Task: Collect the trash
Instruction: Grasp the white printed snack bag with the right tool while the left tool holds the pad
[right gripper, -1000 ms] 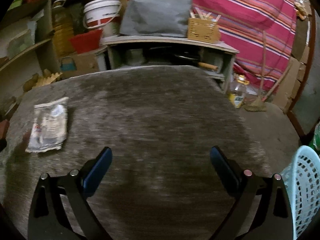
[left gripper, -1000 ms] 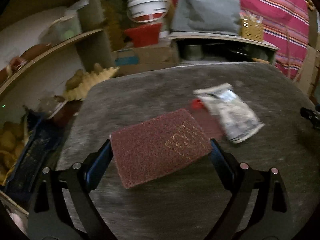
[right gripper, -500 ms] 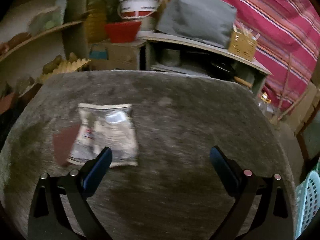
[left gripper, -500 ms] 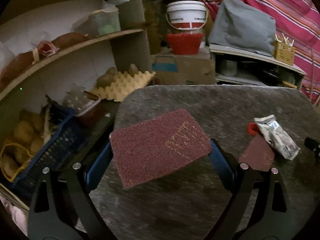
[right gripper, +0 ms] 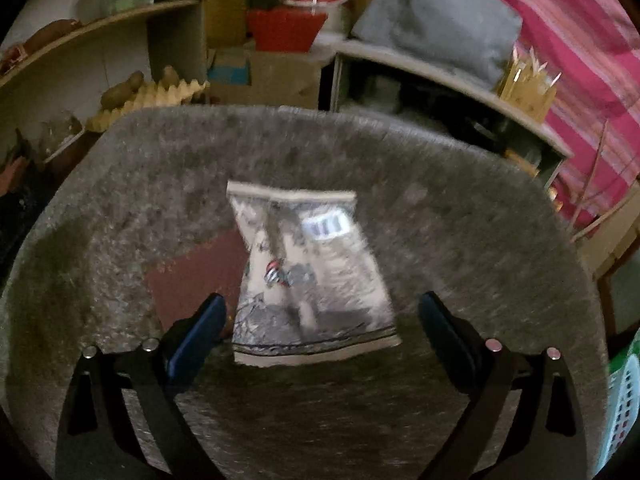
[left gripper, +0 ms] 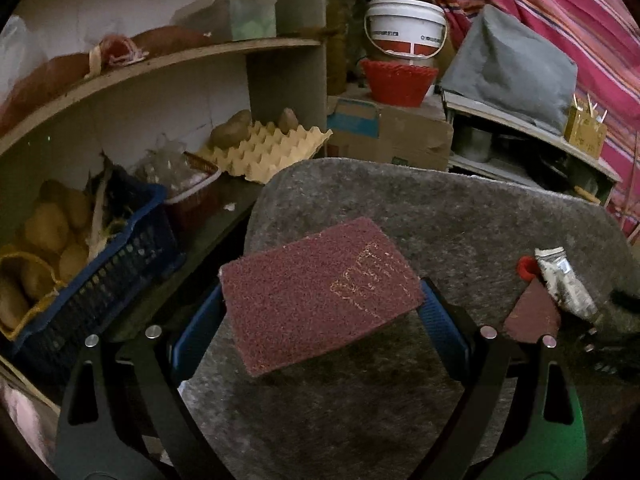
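Maroon scouring pad (left gripper: pixel 320 292) held flat, slightly tilted; crumpled silver wrapper (right gripper: pixel 310 276) lies on grey felt, overlapping a maroon scrap (right gripper: pixel 196 276)

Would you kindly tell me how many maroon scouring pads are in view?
2: one scouring pad gripped in the left tongs, another flat on the table, partly under the wrapper. More may be hidden.

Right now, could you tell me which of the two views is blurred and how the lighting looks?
Right wrist view: motion-smeared, the wrapper and table soft. Left wrist view: sharper, the pad crisp. Both dim, fisheye-curved, with dark corners.
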A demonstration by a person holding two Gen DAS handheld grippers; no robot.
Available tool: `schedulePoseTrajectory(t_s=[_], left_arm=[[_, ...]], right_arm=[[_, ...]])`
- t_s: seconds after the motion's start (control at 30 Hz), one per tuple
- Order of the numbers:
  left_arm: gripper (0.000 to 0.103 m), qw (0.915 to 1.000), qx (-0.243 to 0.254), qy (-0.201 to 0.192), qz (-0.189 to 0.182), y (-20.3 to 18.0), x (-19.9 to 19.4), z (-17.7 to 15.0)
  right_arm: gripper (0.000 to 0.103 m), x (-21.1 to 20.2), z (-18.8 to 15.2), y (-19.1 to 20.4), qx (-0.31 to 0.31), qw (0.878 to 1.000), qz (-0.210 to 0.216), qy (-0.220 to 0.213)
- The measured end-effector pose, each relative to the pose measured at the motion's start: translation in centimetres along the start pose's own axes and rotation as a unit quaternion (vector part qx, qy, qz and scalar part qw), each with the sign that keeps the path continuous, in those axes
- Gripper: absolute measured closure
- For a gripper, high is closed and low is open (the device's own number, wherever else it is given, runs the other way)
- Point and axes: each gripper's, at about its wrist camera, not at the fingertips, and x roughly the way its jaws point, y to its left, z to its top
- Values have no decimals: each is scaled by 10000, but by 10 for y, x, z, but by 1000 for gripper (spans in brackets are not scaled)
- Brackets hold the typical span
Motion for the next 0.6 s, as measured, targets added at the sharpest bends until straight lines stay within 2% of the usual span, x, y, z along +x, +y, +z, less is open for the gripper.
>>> schedulePoseTrajectory(t_s=[0.03, 0.1, 0.17, 0.23, 0.27, 0.33, 0.5, 0.6], left_arm=[[12, 10000, -19, -25, -38, 0, -2, 1], [12, 9999, 5, -104, -42, -2, -6, 3], [12, 9999, 19, -122, -33, -4, -6, 2], [12, 10000, 26, -79, -47, -6, -4, 2], [12, 10000, 39, -69, -26, -8, -4, 2], [12, 10000, 53, -82, -22, -11, -5, 3], [12, 9998, 161, -138, -46, -24, -9, 4], [12, 9995, 278, -144, -72, -38, -10, 3]], right_arm=[[15, 2, -1, 1, -17, 10000, 34, 23], [29, 5, -3, 4, -109, 9999, 0, 64], [40, 9, -3, 3, -105, 9998, 152, 107], [64, 11, -2, -2, -35, 9992, 363, 138], [67, 11, -2, -4, -33, 9988, 459, 140], [87, 11, -3, -6, -95, 9979, 612, 173], [91, 1, -7, -22, -8, 9980, 632, -17], [92, -15, -10, -48, 161, 9976, 637, -200]])
